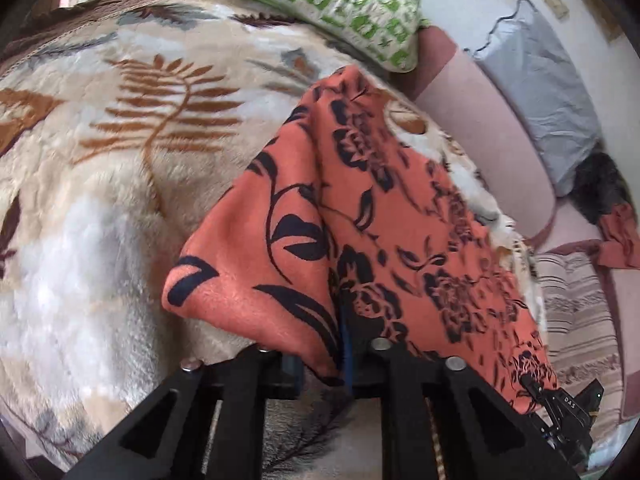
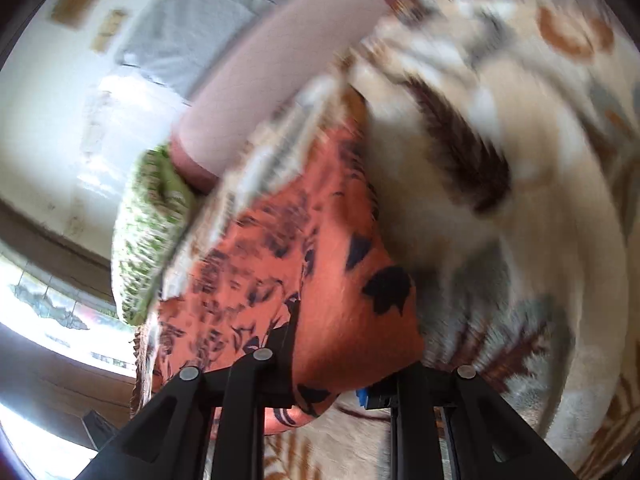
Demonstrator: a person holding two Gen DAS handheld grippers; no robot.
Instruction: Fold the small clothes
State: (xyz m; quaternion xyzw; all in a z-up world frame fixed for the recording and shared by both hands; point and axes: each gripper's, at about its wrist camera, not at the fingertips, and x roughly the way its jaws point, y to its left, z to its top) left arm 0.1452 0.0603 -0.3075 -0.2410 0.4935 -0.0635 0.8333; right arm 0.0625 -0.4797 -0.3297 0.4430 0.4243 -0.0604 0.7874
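An orange garment with a black flower print hangs lifted over the cream leaf-patterned blanket. My left gripper is shut on its near edge; the cloth drapes over the fingers and hides their tips. The right gripper's black body shows at the garment's far lower right corner. In the right wrist view, which is blurred, my right gripper is shut on another edge of the garment, held above the blanket.
A green-and-white patterned pillow lies at the head of the bed and shows in the right wrist view. A pink sofa arm with a grey cushion and a striped cover stands to the right.
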